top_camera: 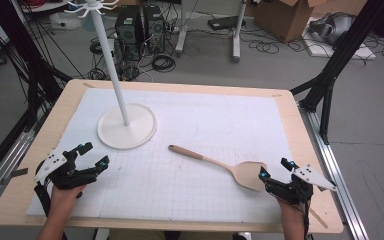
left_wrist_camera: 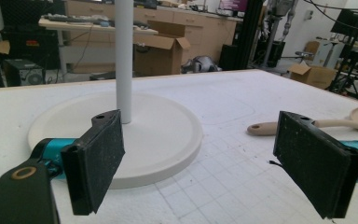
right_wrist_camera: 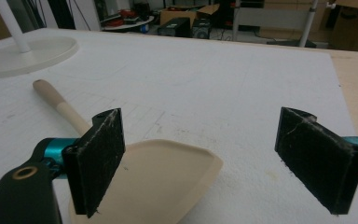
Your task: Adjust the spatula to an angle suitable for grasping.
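A beige wooden spatula [top_camera: 220, 166] lies flat on the white gridded mat [top_camera: 190, 125], handle toward the middle, blade near the front right. My right gripper [top_camera: 276, 169] sits just right of the blade with its jaws wide open; in the right gripper view the spatula blade [right_wrist_camera: 163, 182] lies under the left pad [right_wrist_camera: 98, 158], untouched. My left gripper [top_camera: 92, 154] rests open at the front left, nothing between its pads [left_wrist_camera: 95, 158]. A white stand with a round base [top_camera: 126, 126] and tall pole [top_camera: 111, 60] rises ahead of it. The spatula handle [left_wrist_camera: 265, 128] shows beyond the right pad.
The wooden table edge [top_camera: 310, 150] borders the mat on all sides. Black frame legs [top_camera: 330, 75] stand at the right and left of the table. Boxes, cables and computers lie on the floor behind.
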{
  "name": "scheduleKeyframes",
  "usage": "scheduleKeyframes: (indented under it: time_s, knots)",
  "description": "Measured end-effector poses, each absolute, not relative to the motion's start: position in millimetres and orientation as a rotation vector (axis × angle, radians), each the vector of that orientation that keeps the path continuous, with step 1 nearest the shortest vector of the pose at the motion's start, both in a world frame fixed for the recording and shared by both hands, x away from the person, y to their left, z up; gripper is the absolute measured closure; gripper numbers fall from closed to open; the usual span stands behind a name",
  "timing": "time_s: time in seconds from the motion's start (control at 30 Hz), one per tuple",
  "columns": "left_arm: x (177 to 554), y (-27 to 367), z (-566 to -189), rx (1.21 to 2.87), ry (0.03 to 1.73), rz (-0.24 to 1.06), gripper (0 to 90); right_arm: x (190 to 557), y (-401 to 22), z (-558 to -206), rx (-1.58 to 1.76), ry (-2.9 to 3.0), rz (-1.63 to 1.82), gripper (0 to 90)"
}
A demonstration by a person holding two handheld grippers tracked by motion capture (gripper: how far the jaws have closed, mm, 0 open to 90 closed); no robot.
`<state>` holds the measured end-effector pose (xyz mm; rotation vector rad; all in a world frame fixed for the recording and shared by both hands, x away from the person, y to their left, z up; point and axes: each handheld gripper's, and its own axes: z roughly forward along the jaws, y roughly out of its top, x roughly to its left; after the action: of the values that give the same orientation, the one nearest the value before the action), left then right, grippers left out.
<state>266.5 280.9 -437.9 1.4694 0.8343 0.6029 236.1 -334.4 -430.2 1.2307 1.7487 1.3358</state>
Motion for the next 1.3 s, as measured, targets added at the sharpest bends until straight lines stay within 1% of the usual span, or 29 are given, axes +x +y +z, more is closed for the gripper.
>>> scheduleKeyframes:
  time_s: [0.53, 1.03, 1.13, 1.17, 1.3]
  knots:
    - [266, 273, -441, 1.488, 0.835, 0.562, 16.5, 238, -328, -423, 1.177, 1.836, 1.339, 14.7]
    - [266, 271, -444, 1.495, 0.843, 0.562, 16.8, 254, -300, -399, 1.029, 1.969, 1.376, 15.2]
    - [266, 270, -444, 1.487, 0.844, 0.557, 16.9, 258, -295, -396, 1.012, 2.003, 1.373, 16.5]
    - [266, 270, -444, 1.485, 0.844, 0.555, 16.9, 262, -292, -394, 0.996, 2.037, 1.371, 19.0]
    - [266, 268, -446, 1.486, 0.842, 0.546, 17.0, 268, -286, -389, 0.965, 2.081, 1.363, 21.5]
